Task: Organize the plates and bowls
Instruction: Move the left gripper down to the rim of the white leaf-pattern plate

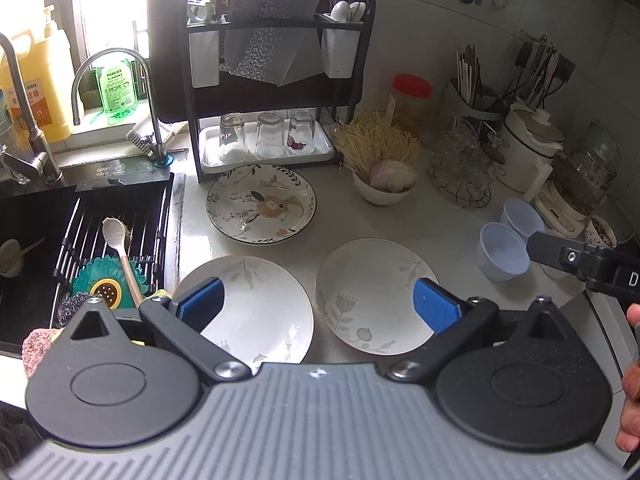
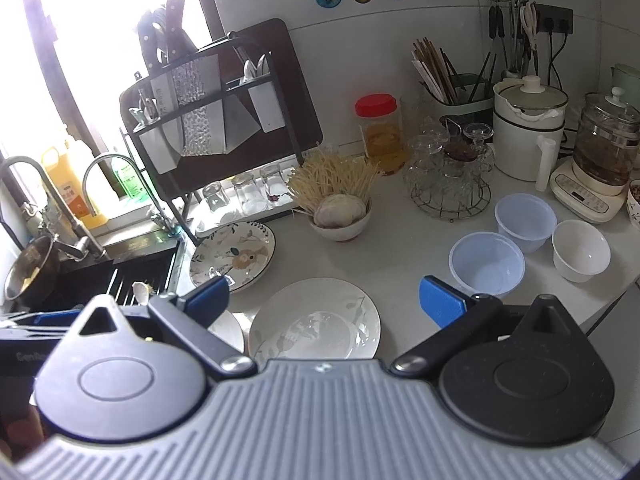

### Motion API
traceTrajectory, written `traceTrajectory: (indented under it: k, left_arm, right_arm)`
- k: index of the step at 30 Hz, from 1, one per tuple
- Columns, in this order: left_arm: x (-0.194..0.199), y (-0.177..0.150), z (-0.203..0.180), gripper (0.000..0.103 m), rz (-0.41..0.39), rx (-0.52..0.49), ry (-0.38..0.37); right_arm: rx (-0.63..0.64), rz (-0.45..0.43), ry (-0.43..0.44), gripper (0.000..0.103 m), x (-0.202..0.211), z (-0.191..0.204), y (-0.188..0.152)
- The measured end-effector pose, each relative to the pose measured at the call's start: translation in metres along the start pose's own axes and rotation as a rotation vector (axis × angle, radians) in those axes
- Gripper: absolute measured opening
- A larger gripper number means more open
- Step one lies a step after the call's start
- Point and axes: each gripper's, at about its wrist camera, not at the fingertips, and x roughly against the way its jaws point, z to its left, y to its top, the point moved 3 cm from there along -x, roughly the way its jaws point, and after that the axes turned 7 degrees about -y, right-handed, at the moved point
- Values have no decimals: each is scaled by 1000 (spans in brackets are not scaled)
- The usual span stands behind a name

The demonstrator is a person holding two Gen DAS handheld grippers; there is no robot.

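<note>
Three plates lie on the counter: a patterned plate (image 1: 261, 203) at the back, a white plate (image 1: 262, 312) front left and a white plate (image 1: 374, 294) front right. Two translucent plastic bowls (image 1: 502, 257) (image 2: 525, 222) and a white bowl (image 2: 581, 250) sit to the right. My left gripper (image 1: 318, 304) is open and empty above the gap between the two white plates. My right gripper (image 2: 324, 300) is open and empty above the right white plate (image 2: 316, 320); its body shows at the right of the left wrist view (image 1: 580, 258).
A black dish rack (image 1: 276, 80) with upturned glasses stands at the back. The sink (image 1: 80, 248) with a drying rack, spoon and scrubbers is on the left. A bowl of garlic and noodles (image 1: 382, 184), a jar, glassware, chopstick holder and kettles crowd the right back.
</note>
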Motion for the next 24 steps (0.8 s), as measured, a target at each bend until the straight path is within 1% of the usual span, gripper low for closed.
traceTrajectory:
  k: [8, 11, 15, 16, 18, 21, 24]
  left_arm:
    - [-15, -4, 14, 102, 16, 28, 32]
    - [-23, 1, 24, 102, 10, 53, 36]
    - [-39, 10, 40, 102, 7, 69, 77]
    - [-43, 12, 44, 102, 6, 75, 75]
    - [-51, 16, 52, 102, 17, 72, 69]
    - [-63, 19, 66, 102, 36, 78, 95]
    - [-73, 21, 81, 102, 51, 95, 124]
  right_arm:
    - [32, 49, 29, 103, -21, 13, 2]
    - [42, 58, 52, 103, -35, 21, 5]
    - [63, 59, 83, 103, -55, 31, 12]
    - [64, 57, 90, 103, -59, 33, 14]
    - [69, 60, 114, 103, -69, 38, 16]
    - [92, 70, 128, 103, -85, 47, 22]
    - [83, 77, 156, 103, -100, 53, 25]
